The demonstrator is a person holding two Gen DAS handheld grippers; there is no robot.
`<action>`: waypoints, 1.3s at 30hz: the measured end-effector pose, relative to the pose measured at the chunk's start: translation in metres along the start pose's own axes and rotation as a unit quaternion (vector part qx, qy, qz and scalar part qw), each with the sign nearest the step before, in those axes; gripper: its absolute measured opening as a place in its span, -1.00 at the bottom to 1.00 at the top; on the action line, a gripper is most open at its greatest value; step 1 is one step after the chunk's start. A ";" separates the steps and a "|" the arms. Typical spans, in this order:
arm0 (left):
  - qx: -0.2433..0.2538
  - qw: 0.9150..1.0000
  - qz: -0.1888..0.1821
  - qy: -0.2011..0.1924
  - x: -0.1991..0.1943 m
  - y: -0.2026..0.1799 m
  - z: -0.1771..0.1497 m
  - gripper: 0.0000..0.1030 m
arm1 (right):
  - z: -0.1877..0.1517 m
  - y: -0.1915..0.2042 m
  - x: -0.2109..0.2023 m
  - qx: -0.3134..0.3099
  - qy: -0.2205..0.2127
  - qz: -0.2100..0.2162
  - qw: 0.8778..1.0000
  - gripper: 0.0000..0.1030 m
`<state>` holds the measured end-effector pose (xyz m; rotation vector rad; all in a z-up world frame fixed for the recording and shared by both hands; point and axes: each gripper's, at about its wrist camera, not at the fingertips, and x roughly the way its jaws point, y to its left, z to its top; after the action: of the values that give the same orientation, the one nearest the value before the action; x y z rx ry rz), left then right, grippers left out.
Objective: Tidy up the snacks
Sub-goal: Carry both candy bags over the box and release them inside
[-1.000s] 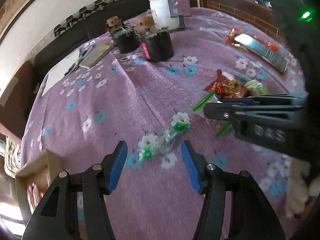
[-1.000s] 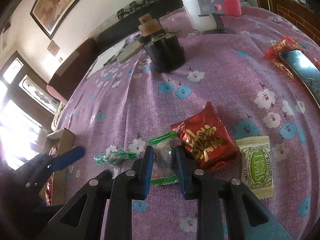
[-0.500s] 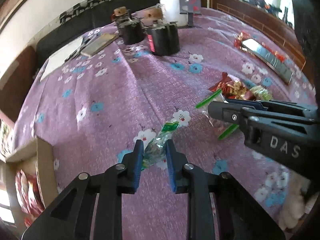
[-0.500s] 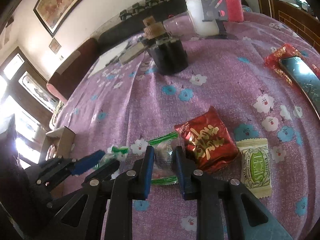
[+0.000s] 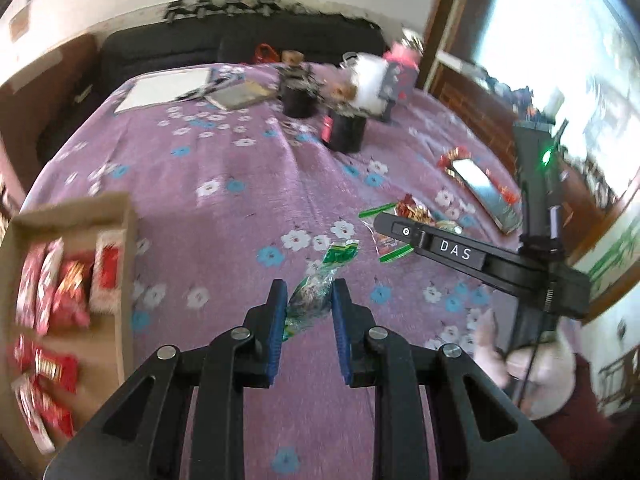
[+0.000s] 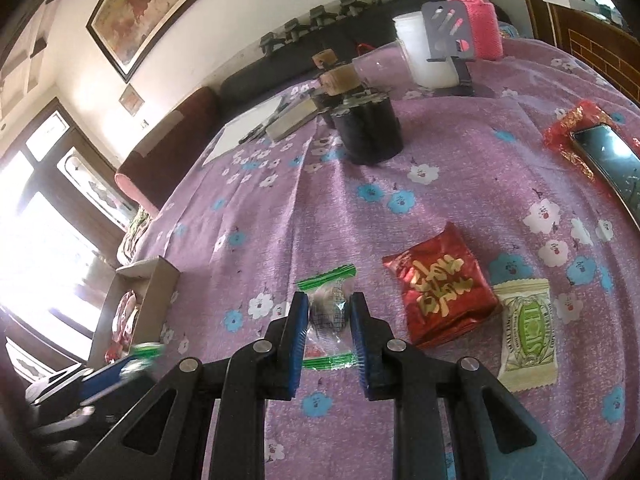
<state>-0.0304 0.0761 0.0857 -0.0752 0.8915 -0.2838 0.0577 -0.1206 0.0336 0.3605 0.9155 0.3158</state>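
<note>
My left gripper (image 5: 307, 304) is shut on a clear candy with green ends (image 5: 320, 284) and holds it above the purple flowered cloth. A cardboard box (image 5: 120, 240) with several red snack packs lies to its left. My right gripper (image 6: 330, 320) is shut on a clear green-edged snack packet (image 6: 328, 312) on the cloth. A red snack pack with gold letters (image 6: 438, 284) and a pale green sachet (image 6: 526, 332) lie to its right. The right gripper also shows in the left wrist view (image 5: 404, 232).
Black pots (image 6: 370, 128) stand mid-table, with a white jar (image 6: 424, 52), pink bottle (image 6: 478, 12), notebook and papers (image 6: 248, 128) behind. A phone on a red wrapper (image 6: 600, 148) lies at the right. The box (image 6: 156, 292) sits at the table's left edge.
My left gripper closed on the green-ended candy, lifted it and swung left toward the box. My right gripper stayed shut on its packet.
</note>
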 end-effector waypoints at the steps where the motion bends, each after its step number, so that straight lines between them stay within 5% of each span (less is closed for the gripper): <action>1: -0.010 1.000 -0.002 -0.005 -0.006 0.006 -0.002 -0.62 | -0.001 0.002 0.000 -0.003 -0.001 0.002 1.000 -0.57; 13: -0.137 0.988 0.045 -0.050 -0.070 0.103 -0.057 -0.61 | -0.028 0.031 0.021 -0.047 0.028 -0.009 0.998 -0.57; 19: -0.165 0.981 0.084 -0.056 -0.089 0.143 -0.082 -0.61 | -0.032 0.051 0.011 -0.067 0.008 -0.019 0.998 -0.57; 30: -0.220 0.969 0.103 -0.044 -0.089 0.187 -0.113 -0.61 | -0.063 0.152 -0.002 -0.141 0.029 0.068 0.987 -0.58; 39: -0.219 0.969 0.115 -0.015 -0.075 0.195 -0.119 -0.61 | -0.084 0.229 0.007 -0.217 0.062 0.103 0.969 -0.58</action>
<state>-0.1262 0.2908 0.0321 -0.3815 0.9101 0.1337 -0.0323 0.1014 0.0801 0.0297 0.9047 0.7220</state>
